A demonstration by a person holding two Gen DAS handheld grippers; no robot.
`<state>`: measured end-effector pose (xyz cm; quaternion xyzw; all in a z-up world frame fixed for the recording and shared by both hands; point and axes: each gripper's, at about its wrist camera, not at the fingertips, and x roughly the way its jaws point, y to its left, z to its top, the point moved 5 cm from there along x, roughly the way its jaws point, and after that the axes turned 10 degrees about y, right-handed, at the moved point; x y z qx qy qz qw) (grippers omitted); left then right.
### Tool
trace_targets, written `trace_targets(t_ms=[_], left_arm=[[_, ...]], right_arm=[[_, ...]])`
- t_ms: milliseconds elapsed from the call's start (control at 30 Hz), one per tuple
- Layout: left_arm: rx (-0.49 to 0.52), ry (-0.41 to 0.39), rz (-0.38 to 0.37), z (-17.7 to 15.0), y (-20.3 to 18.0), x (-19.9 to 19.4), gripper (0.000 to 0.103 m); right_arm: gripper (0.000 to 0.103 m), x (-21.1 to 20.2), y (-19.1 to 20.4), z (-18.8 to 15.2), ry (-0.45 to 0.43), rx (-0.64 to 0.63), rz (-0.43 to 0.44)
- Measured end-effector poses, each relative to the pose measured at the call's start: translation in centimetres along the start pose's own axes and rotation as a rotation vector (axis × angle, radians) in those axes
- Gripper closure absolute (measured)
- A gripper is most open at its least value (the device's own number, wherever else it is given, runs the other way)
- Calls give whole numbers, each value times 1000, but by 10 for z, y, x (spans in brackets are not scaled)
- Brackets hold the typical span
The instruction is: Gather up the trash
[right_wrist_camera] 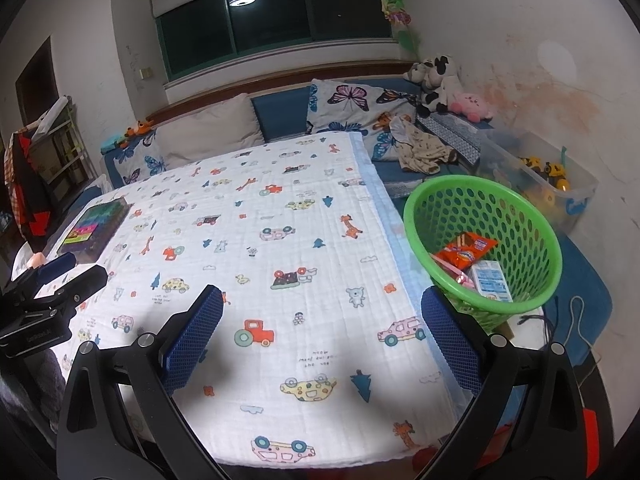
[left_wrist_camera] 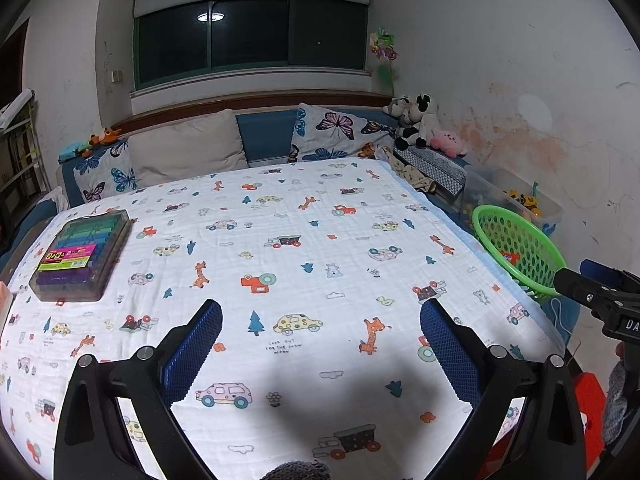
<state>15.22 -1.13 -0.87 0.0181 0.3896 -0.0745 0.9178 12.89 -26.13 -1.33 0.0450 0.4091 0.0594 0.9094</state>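
A green mesh basket (right_wrist_camera: pixel 486 200) stands at the right edge of the table, also in the left wrist view (left_wrist_camera: pixel 520 236). It holds an orange snack packet (right_wrist_camera: pixel 466 250), a white and blue carton (right_wrist_camera: pixel 490 280) and a pink wrapper (right_wrist_camera: pixel 460 278). My left gripper (left_wrist_camera: pixel 320 316) is open and empty above the patterned cloth (left_wrist_camera: pixel 280 264). My right gripper (right_wrist_camera: pixel 322 304) is open and empty above the cloth (right_wrist_camera: pixel 280 240), its right finger just in front of the basket. The left gripper also shows at the left of the right wrist view (right_wrist_camera: pixel 76 272).
A clear case of coloured markers (left_wrist_camera: pixel 82 254) lies at the table's left. Behind the table is a blue sofa with butterfly pillows (left_wrist_camera: pixel 340 132) and plush toys (left_wrist_camera: pixel 416 120). A clear toy bin (right_wrist_camera: pixel 548 176) sits right of the basket. A red stool (left_wrist_camera: pixel 588 408) stands lower right.
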Motion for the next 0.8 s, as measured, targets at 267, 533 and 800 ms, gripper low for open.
trace_targets(t_ms=[267,533,800], left_arm=[[0,-3,-2,1,-5,0,7],[0,-13,-1,4,-11,-1,7],[-10,-16,5,3,-7,-1,7]], right_arm=[[4,-1,0,0,-2,4,-3],[4,-1,0,0,-4,6,-1],[4,-2,0,0,-4,6,-2]])
